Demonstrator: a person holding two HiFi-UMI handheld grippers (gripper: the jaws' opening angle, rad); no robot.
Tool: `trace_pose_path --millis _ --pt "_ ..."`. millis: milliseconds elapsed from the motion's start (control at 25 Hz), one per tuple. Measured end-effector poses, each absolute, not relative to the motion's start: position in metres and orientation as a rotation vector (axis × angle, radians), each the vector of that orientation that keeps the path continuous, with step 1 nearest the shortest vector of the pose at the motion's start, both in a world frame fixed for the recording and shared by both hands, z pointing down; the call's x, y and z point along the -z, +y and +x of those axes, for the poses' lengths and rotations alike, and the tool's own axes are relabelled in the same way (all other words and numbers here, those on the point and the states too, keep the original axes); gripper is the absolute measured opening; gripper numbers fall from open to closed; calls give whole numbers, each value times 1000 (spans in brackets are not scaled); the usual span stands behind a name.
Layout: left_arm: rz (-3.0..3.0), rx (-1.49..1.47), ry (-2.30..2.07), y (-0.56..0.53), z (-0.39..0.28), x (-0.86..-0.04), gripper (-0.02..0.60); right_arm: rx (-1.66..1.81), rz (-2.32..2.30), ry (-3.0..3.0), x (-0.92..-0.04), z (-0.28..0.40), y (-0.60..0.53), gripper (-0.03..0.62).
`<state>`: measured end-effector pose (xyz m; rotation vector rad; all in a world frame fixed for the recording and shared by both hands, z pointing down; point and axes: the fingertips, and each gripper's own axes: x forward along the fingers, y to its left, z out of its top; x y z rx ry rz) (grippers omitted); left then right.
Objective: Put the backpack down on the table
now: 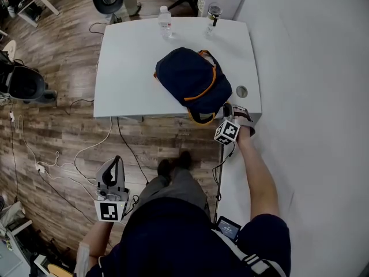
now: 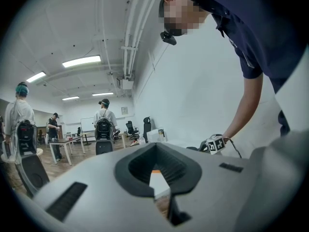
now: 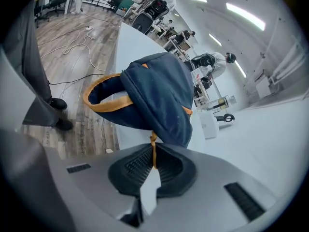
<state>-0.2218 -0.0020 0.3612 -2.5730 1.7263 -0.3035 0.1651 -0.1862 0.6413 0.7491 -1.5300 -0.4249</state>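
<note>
left gripper (image 1: 116,163) is down at the lower left, hanging over the wood floor (image 1: 52,131) well away from the table. in its own view the jaws are pressed together with nothing between them. some white and black cables (image 1: 86,149) are strewn across the floor next to it.

moving right, the white table (image 1: 127,68) has a water bottle (image 1: 165,22) standing near the far edge. the backpack (image 1: 193,79), navy with orange trim, is lying on the near right part of the tabletop. its near end and an orange-edged strap loop stick out past the near edge, over the floor.

right gripper (image 1: 226,109) is at that near right corner, just beside the overhanging end and angled down. its jaws are clamped together on a thin orange cord (image 3: 154,151) coming off the bottom of the backpack, and the cord runs straight up from the pads into the fabric.
</note>
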Motion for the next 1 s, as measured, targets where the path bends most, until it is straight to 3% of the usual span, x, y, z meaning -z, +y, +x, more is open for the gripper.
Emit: trace_pose_path --millis 440,1000 --pt "-2601 305 1676 -6 -211 -361 3 427 709 -1517 -646 165 -177 0" --pt "-2731 206 1498 -30 -149 -366 3 455 690 -1494 -648 163 -174 2"
